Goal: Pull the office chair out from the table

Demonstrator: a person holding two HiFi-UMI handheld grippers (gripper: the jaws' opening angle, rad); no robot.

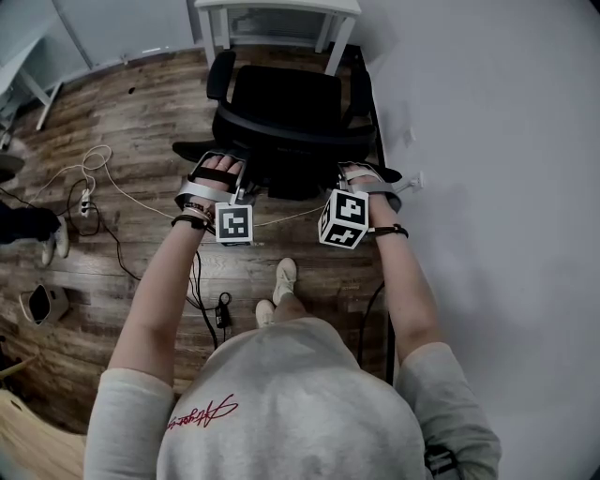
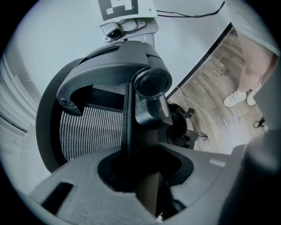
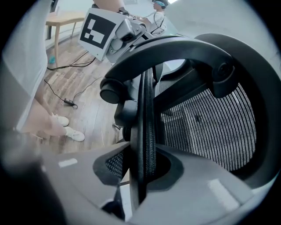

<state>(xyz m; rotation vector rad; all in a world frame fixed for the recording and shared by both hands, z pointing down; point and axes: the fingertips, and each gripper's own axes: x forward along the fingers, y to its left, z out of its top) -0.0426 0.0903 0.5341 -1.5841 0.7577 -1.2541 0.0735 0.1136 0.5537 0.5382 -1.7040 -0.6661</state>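
One office chair (image 1: 281,103), its backrest rim (image 3: 145,110) tight in two grippers: left gripper (image 2: 147,173), right gripper (image 3: 142,171).

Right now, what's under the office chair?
Under the office chair, black base legs poke out on both sides over the wood floor. The chair itself hides the rest of the base and any wheels.

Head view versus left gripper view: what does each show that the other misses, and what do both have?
Only the head view: the white table beyond the office chair, and the chair's seat. Only the left gripper view: the left gripper clamped on the backrest's rim, with the mesh up close. Both: the chair, the wood floor, the person's shoes.
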